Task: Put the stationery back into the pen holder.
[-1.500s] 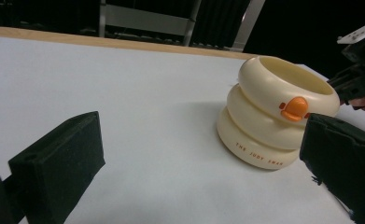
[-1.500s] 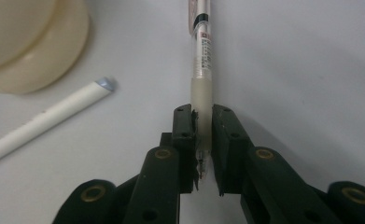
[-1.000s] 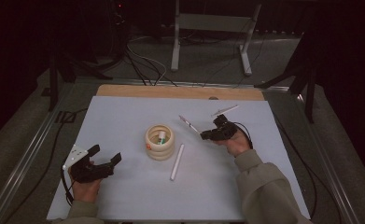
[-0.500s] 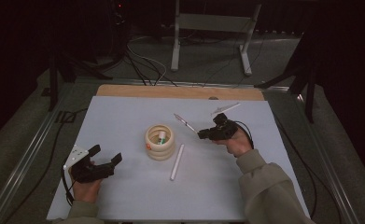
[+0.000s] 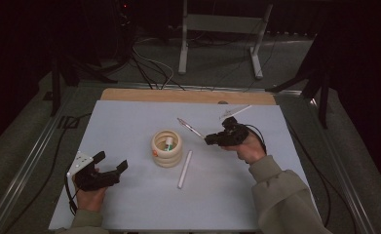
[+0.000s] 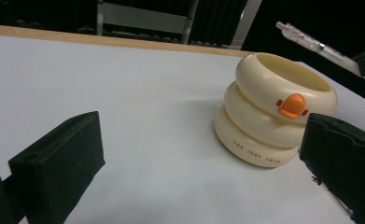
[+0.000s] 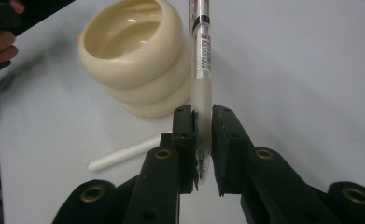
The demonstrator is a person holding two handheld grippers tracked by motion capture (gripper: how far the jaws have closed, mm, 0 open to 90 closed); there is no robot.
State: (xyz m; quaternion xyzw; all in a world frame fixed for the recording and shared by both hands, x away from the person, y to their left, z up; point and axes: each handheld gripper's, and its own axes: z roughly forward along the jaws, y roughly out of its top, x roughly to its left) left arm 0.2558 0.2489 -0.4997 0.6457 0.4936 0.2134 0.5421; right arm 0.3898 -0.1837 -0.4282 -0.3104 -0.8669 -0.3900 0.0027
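Pen [image 7: 201,60] you're gripping in right gripper [image 7: 203,123] near desk centre; shallow pinch risking slip beside holder [image 5: 167,147]; left gripper [image 5: 111,167] gaping.

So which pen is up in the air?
The clear pen, pinched in the right gripper beside the cream holder. The white pen lies flat on the table.

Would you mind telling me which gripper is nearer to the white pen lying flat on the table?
The right gripper, holding a clear pen, hangs just beyond the white pen; the left gripper rests farther off, toward the table's left.
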